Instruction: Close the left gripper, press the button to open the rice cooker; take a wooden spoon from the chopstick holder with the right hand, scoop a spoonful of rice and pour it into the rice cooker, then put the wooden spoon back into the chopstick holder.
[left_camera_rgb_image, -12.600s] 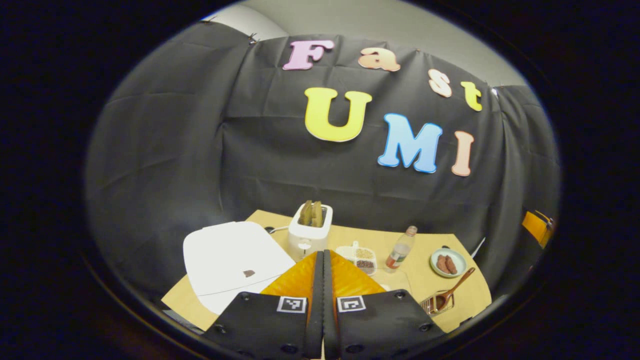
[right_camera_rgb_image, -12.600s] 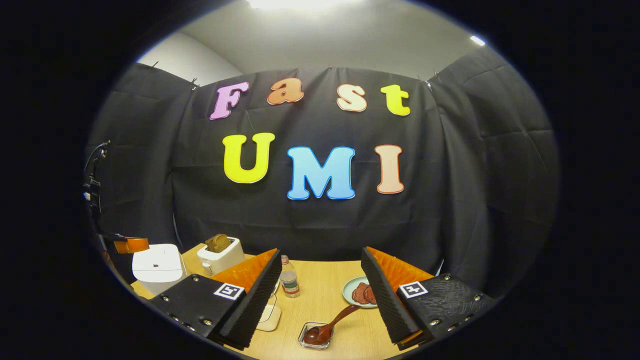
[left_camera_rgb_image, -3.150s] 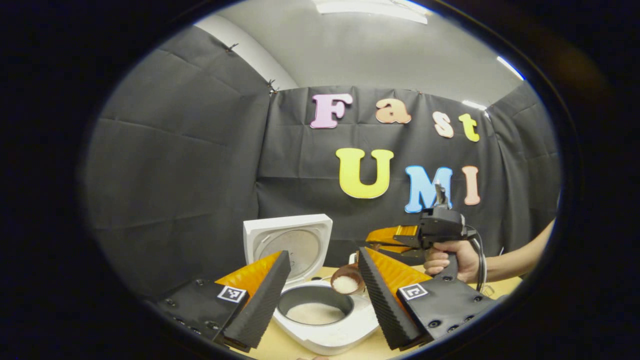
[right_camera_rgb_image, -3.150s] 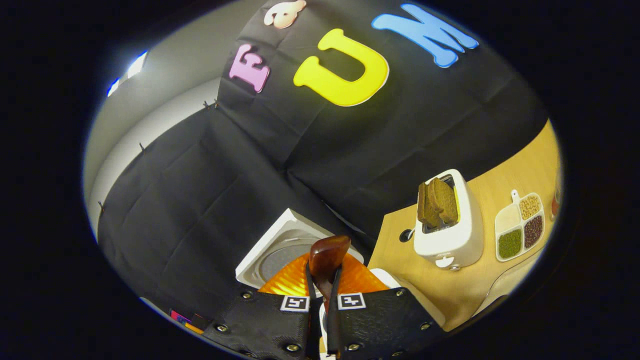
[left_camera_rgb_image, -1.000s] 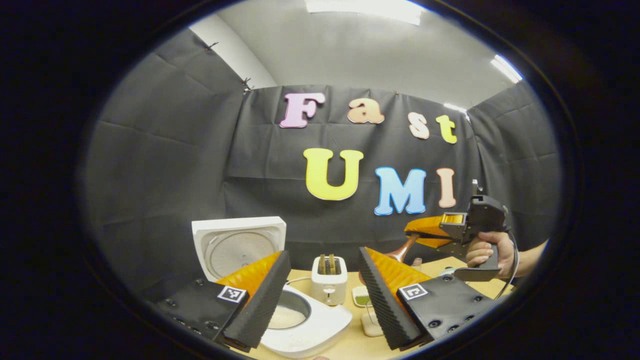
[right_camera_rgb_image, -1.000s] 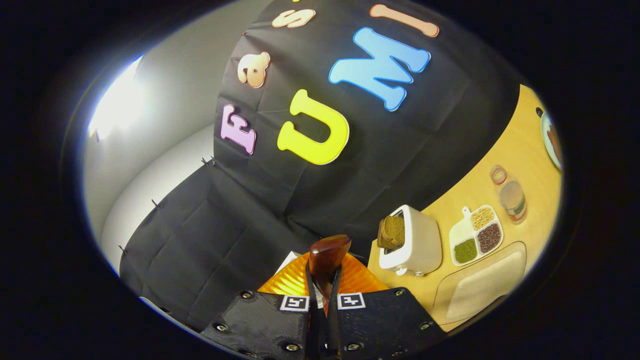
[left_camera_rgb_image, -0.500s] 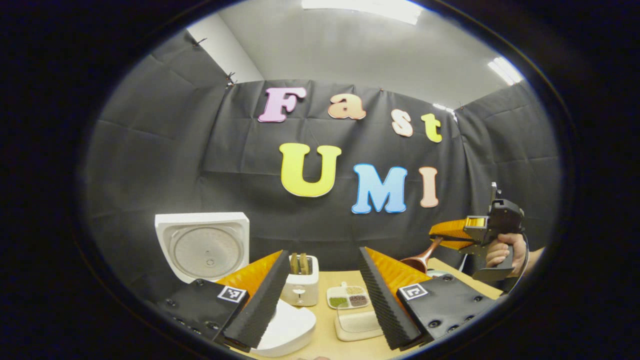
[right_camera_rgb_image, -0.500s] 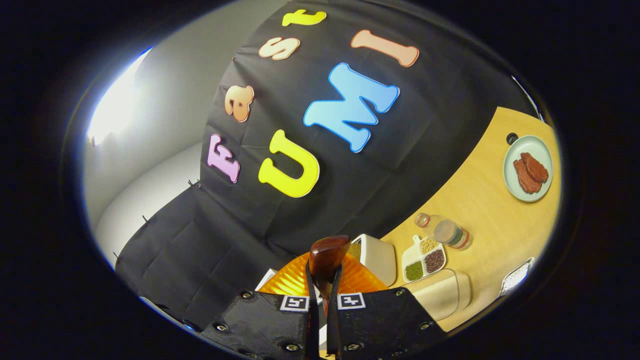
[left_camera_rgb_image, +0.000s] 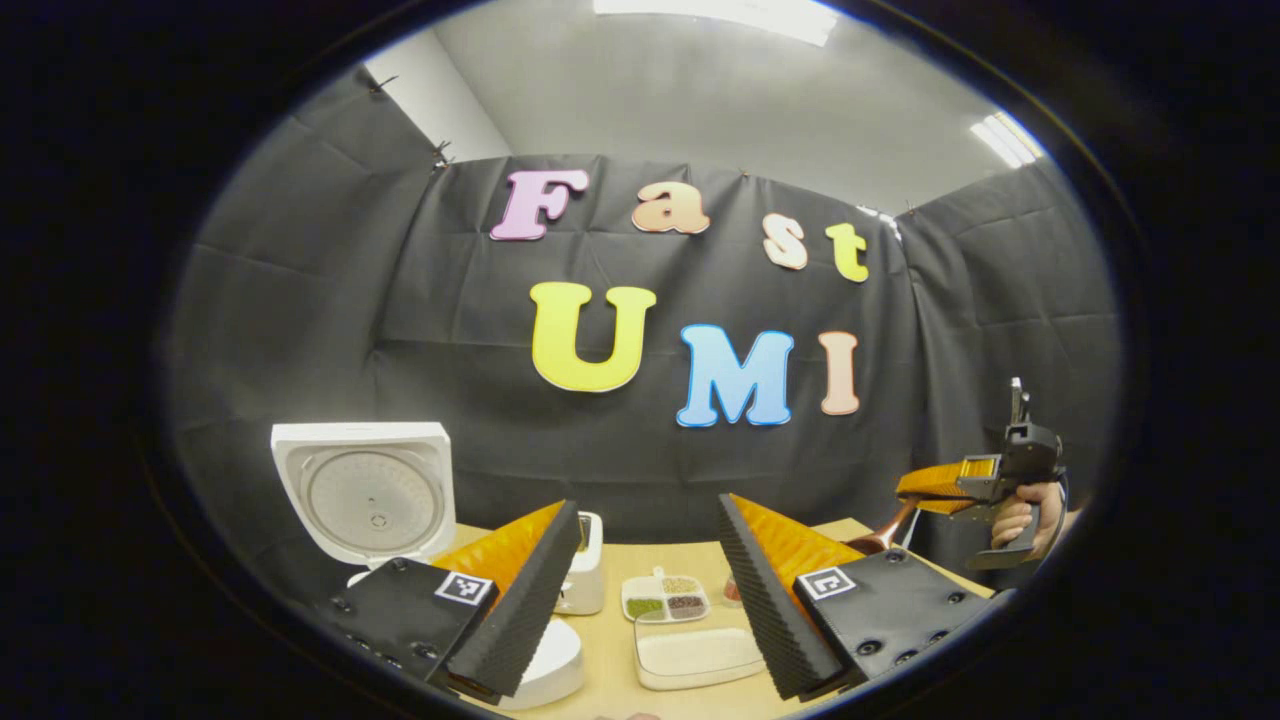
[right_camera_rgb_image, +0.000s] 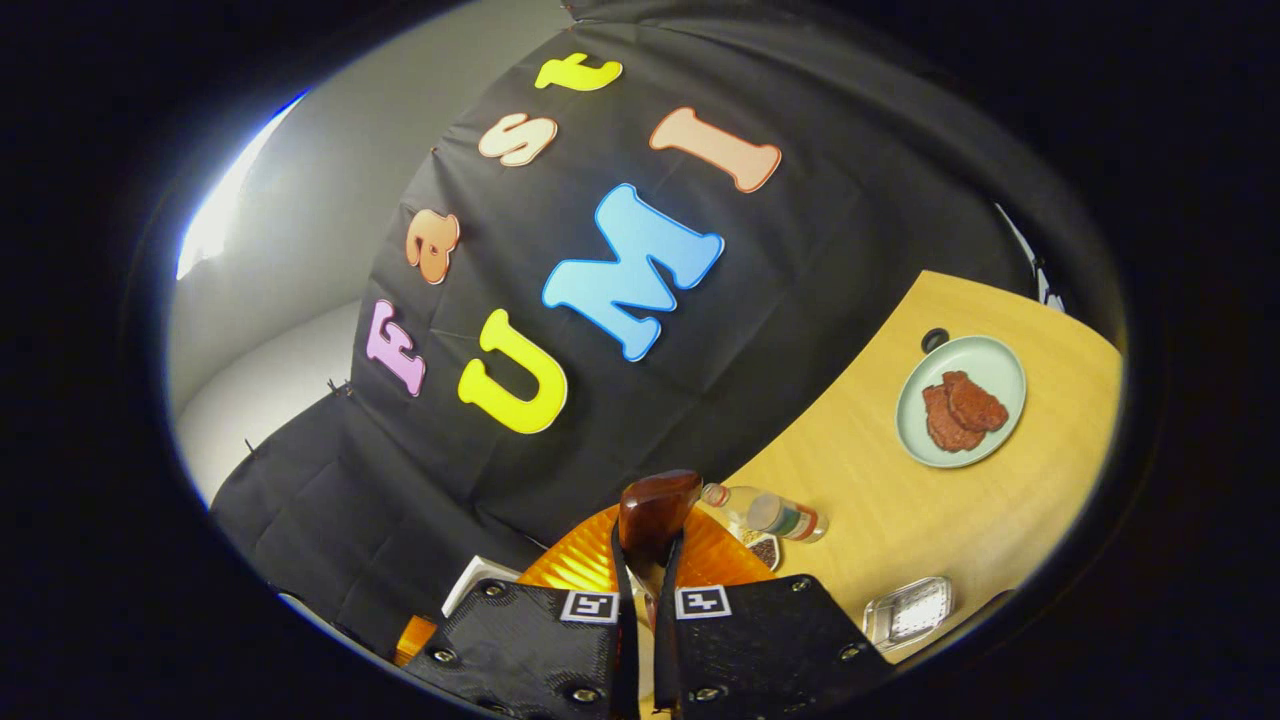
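Note:
In the left gripper view, the white rice cooker (left_camera_rgb_image: 365, 490) stands at the left with its lid raised; my left finger hides most of its pot. My left gripper (left_camera_rgb_image: 640, 600) is open with nothing between its fingers. At the far right of that view a hand (left_camera_rgb_image: 1030, 515) holds my right gripper (left_camera_rgb_image: 930, 490) above the table edge. From it the wooden spoon (left_camera_rgb_image: 885, 535) slopes down to the left. In the right gripper view, my right gripper (right_camera_rgb_image: 645, 560) is shut on the wooden spoon (right_camera_rgb_image: 655, 510). The clear chopstick holder (right_camera_rgb_image: 908, 610) sits on the table at the lower right.
A white toaster (left_camera_rgb_image: 585, 575), a divided dish of grains (left_camera_rgb_image: 660, 598) and a shallow tray of rice (left_camera_rgb_image: 695, 655) stand between my left fingers. A plate of meat (right_camera_rgb_image: 960, 400) and a small bottle (right_camera_rgb_image: 765, 512) rest on the wooden table (right_camera_rgb_image: 880, 500).
My right gripper has carried the spoon to the right, away from the rice cooker. The plate and the chopstick holder have come into the right gripper view. The left gripper view has swung right.

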